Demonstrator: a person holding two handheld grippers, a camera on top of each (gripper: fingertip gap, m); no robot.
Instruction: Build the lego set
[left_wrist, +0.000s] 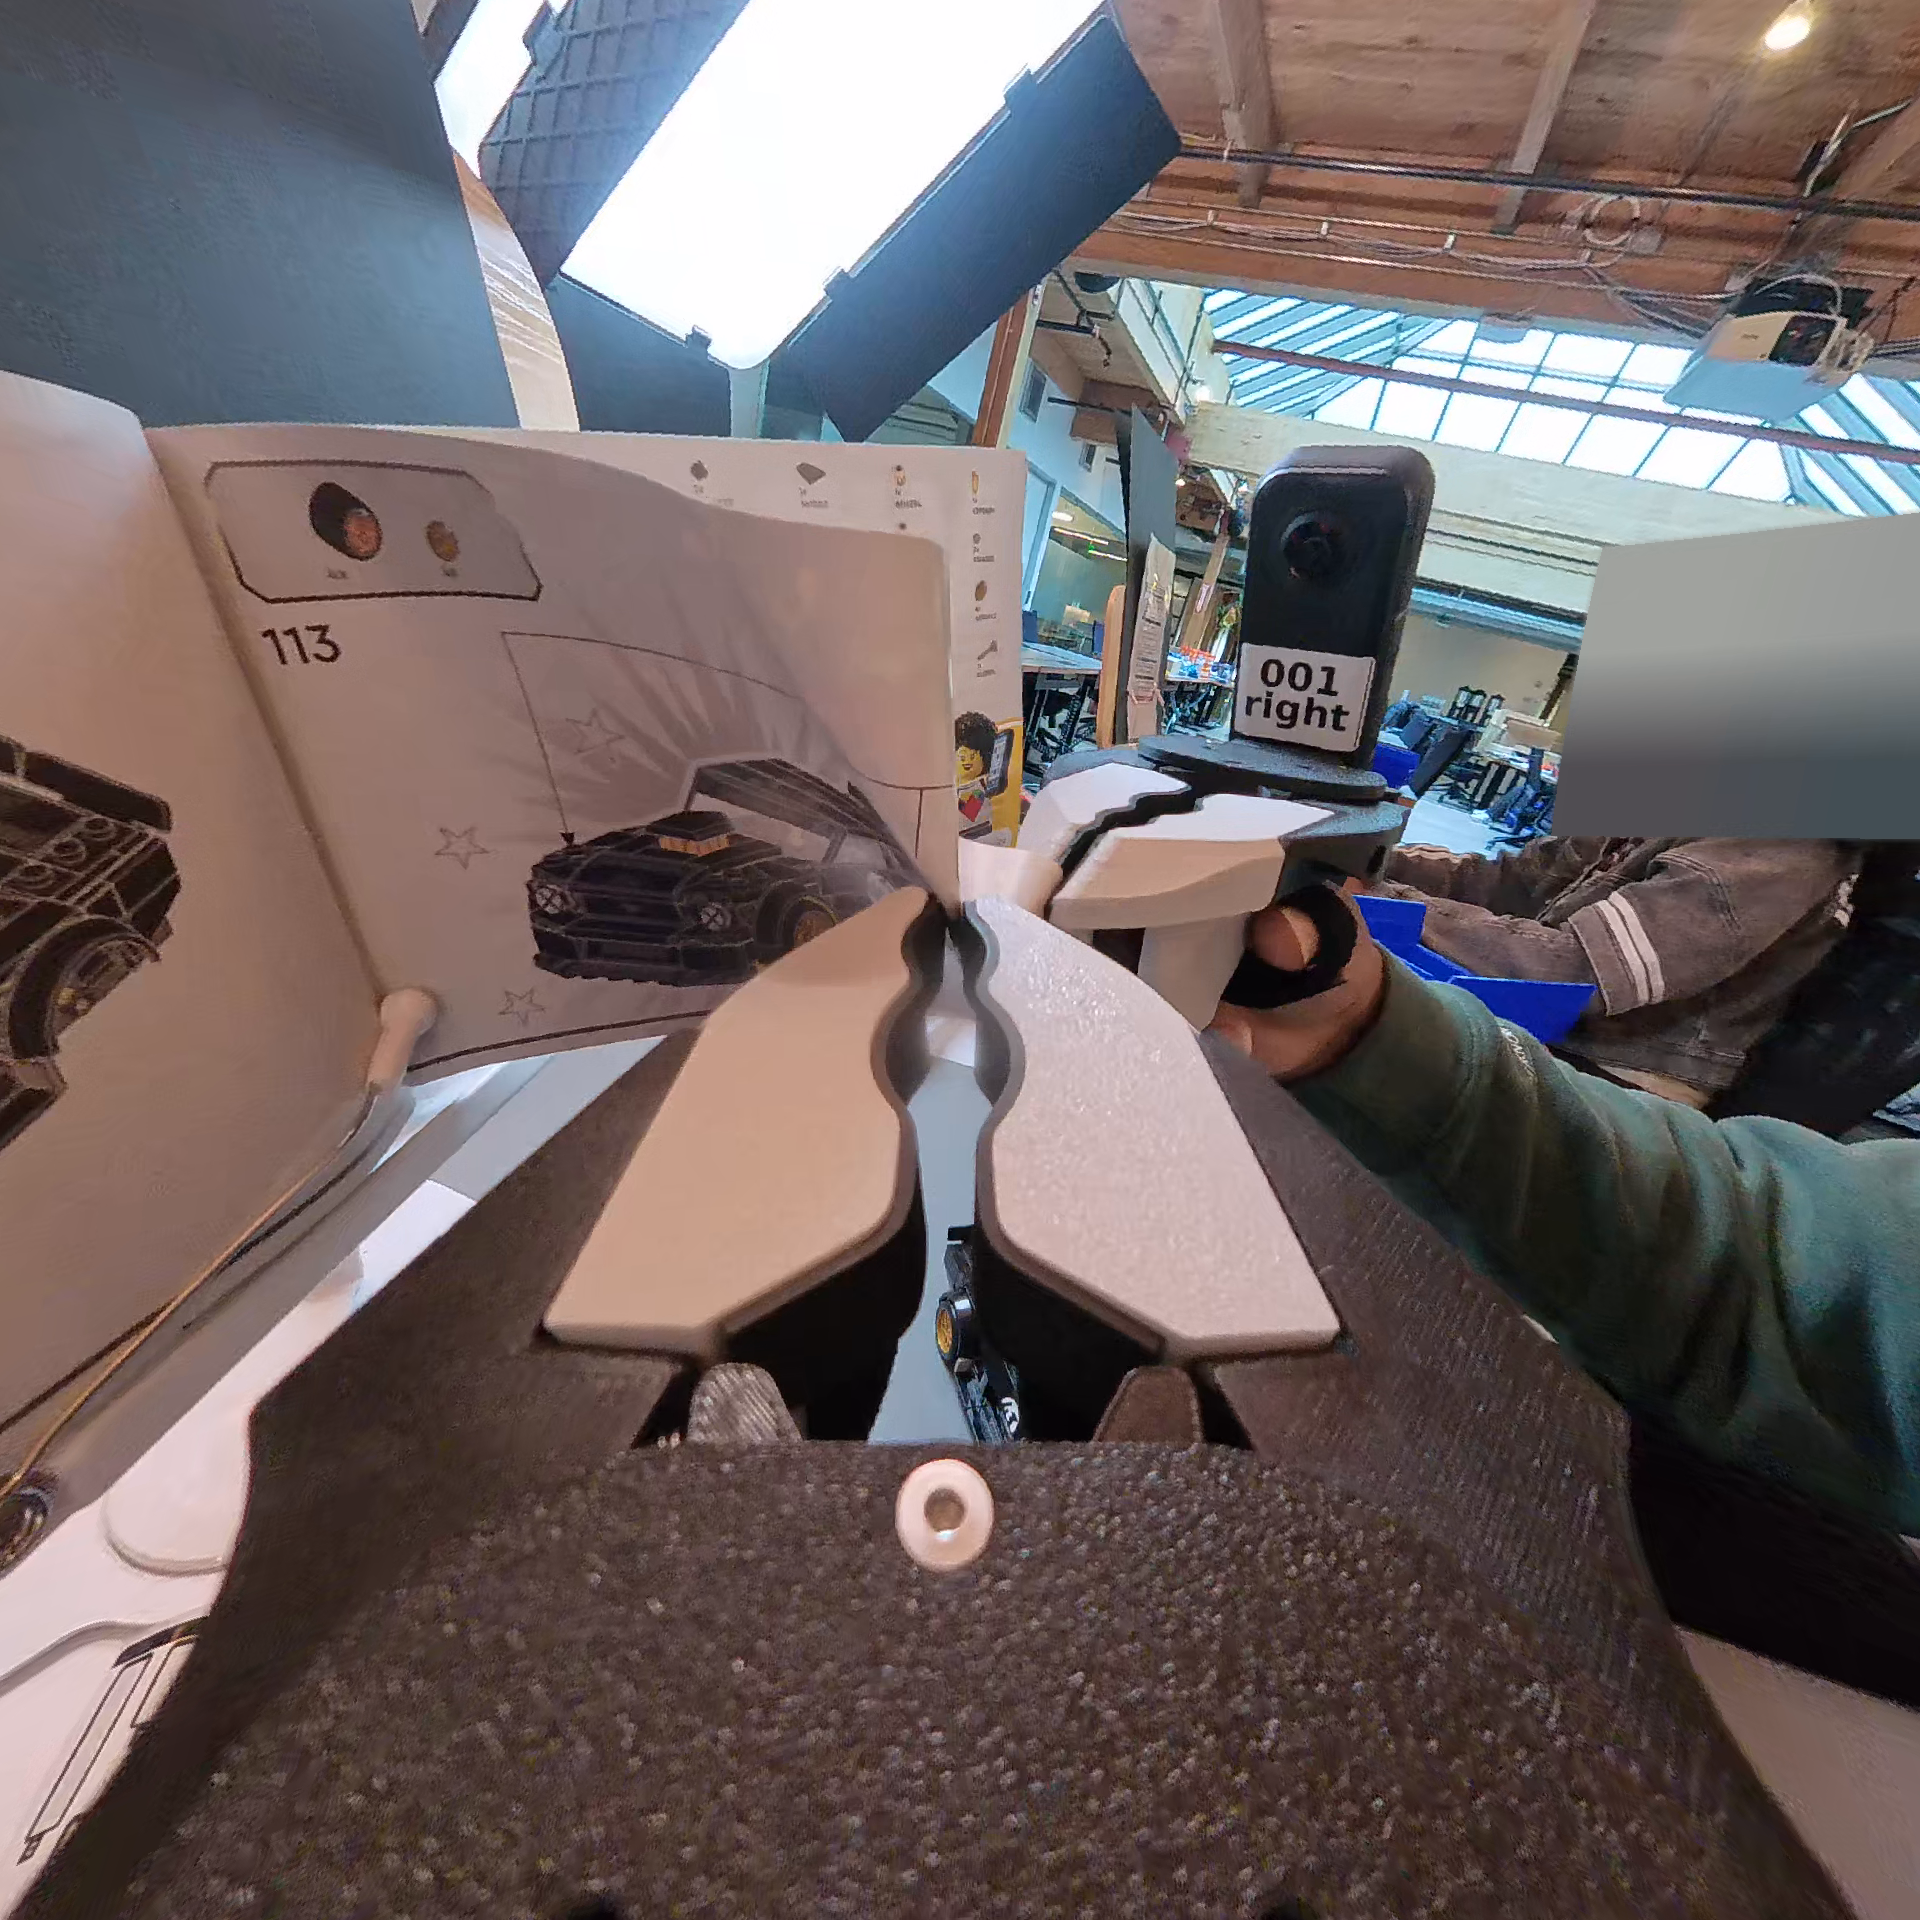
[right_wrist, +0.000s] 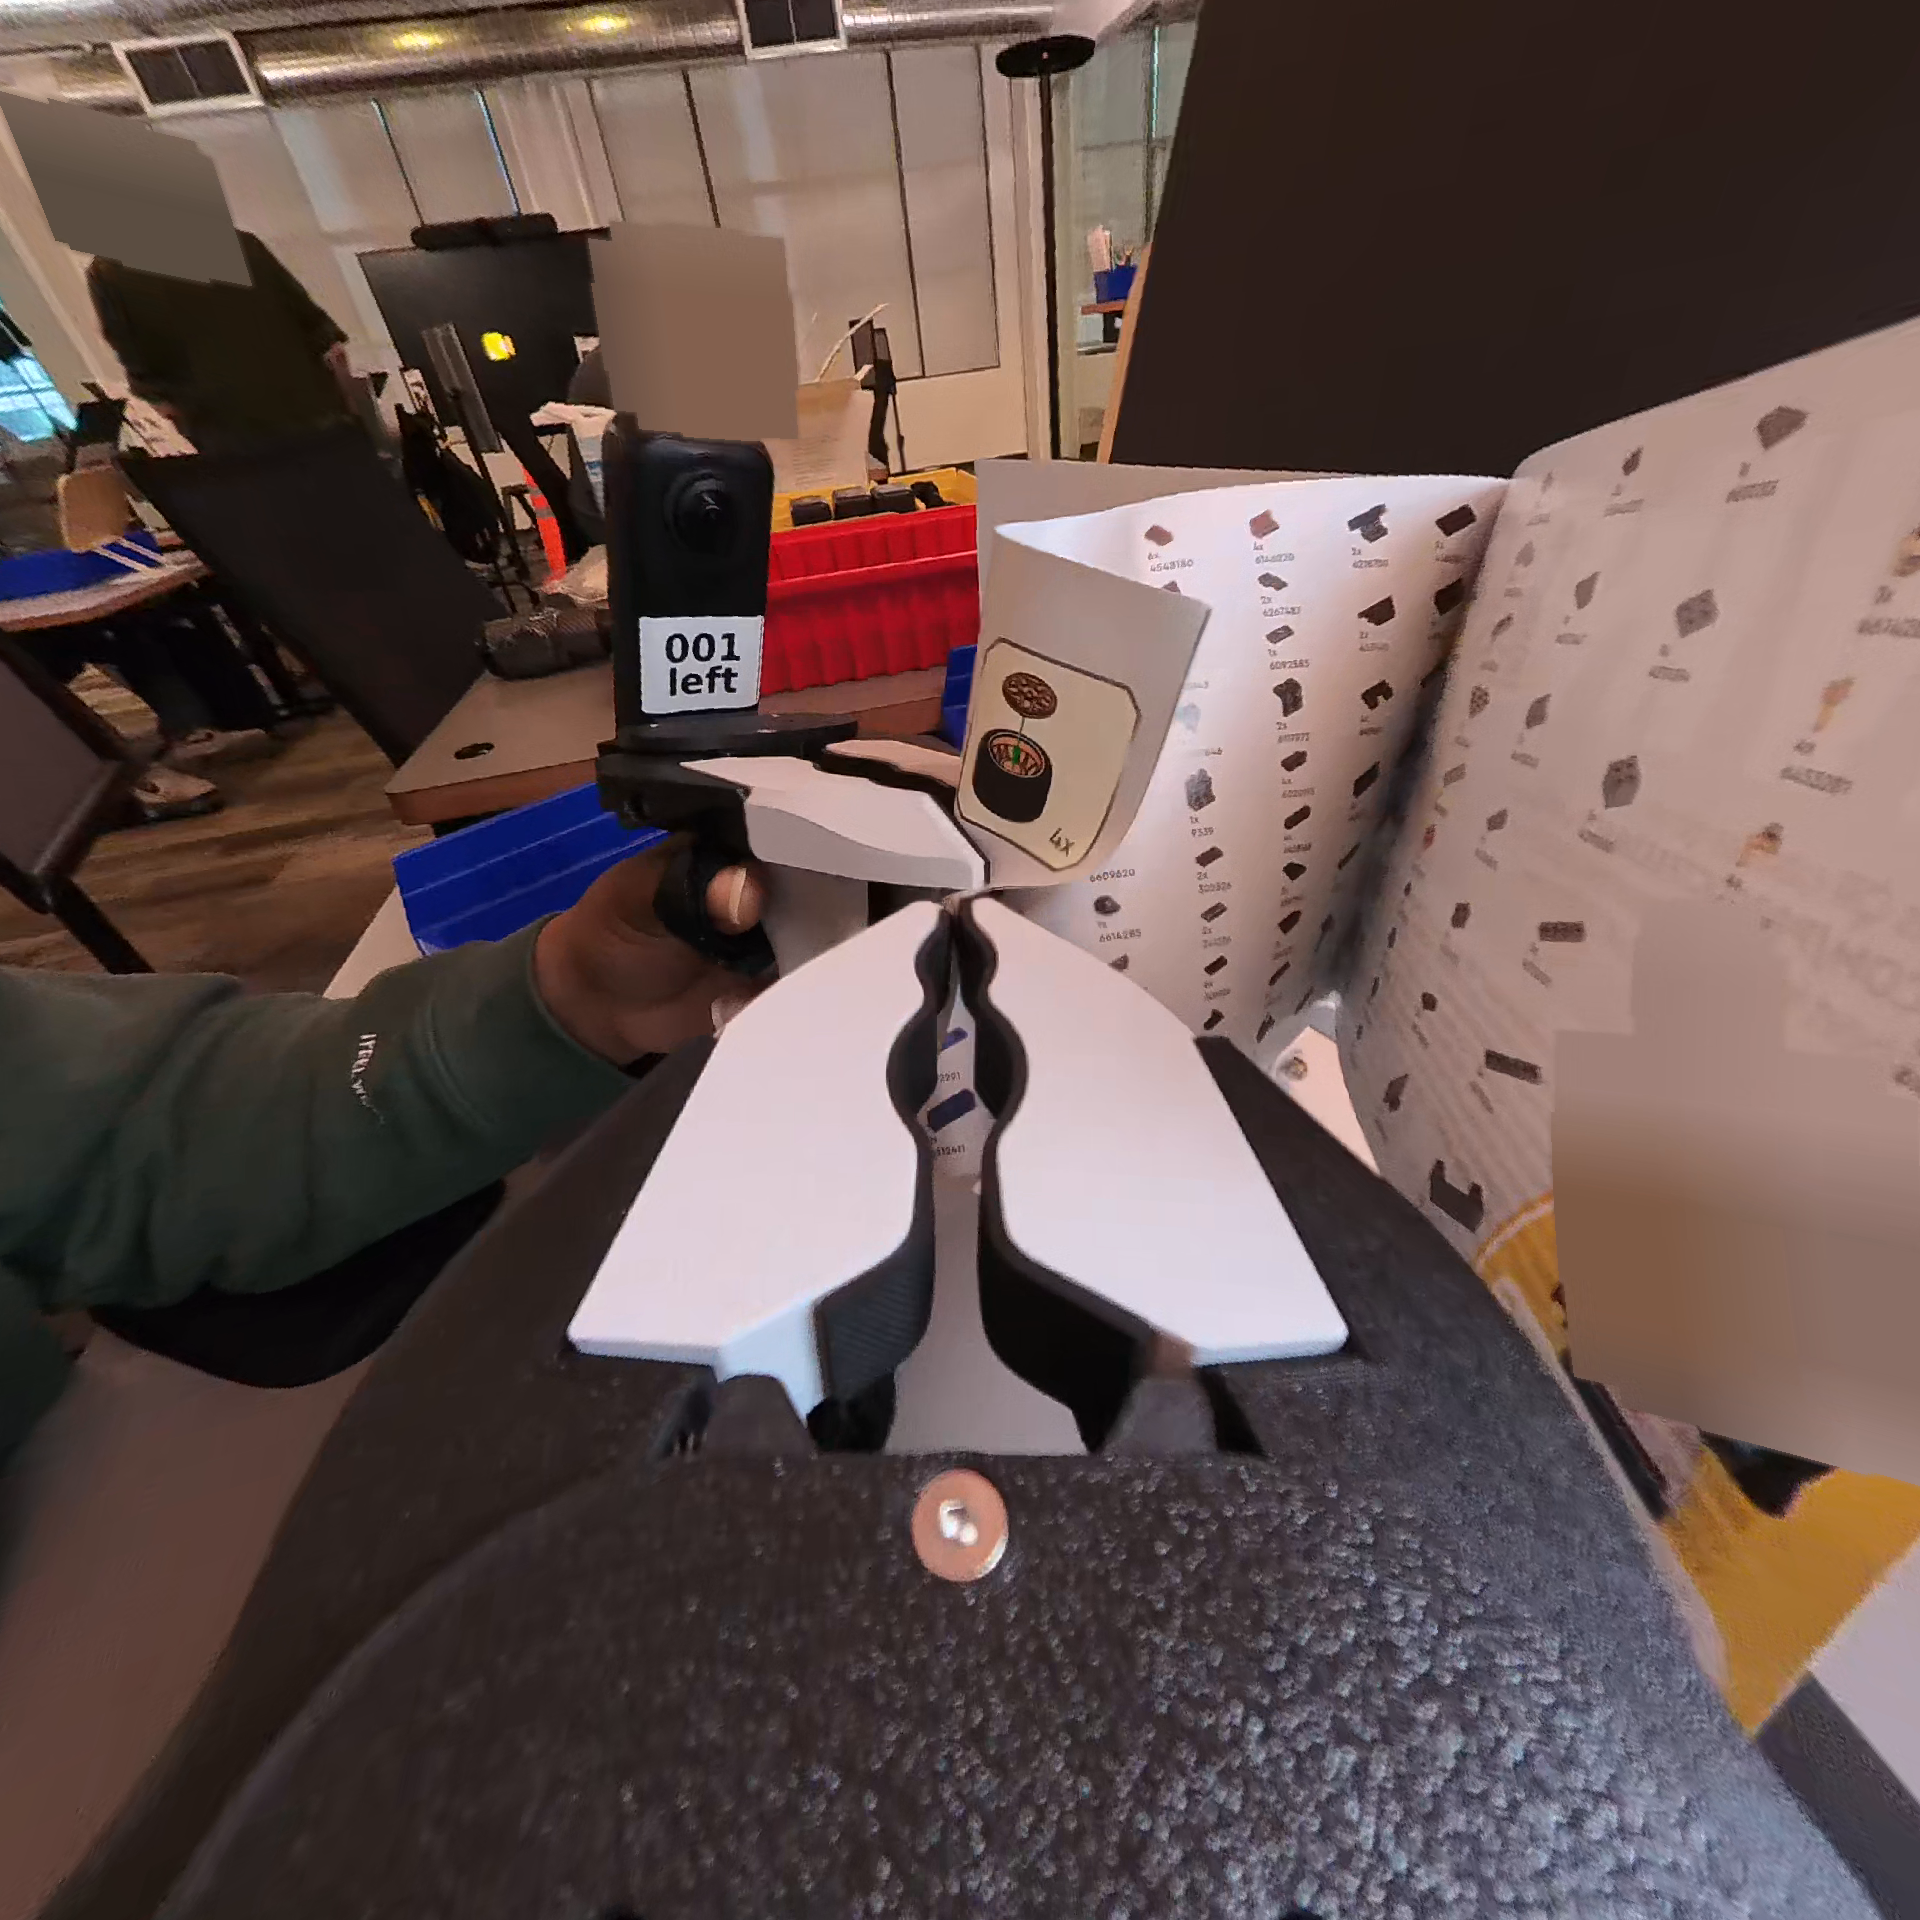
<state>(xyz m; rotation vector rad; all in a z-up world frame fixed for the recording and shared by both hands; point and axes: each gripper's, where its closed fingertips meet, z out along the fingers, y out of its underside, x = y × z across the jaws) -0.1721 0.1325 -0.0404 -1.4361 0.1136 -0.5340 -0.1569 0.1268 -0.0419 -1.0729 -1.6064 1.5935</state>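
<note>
Grippers pinch same booklet page (left_wrist: 644, 727) — left gripper (left_wrist: 951, 920) and right gripper (right_wrist: 961, 909) both clamped.

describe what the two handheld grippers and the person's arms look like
Each gripper, left gripper and right gripper, has white wavy-edged fingers with black inner pads, a rough black body, and a black camera bearing a white label. Sleeves are dark green; a black strap crosses one finger.

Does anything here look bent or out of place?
Yes: one page of the instruction booklet is curled over instead of lying flat. Both the left gripper and the right gripper are shut on its edge, apparently turning it.
</note>
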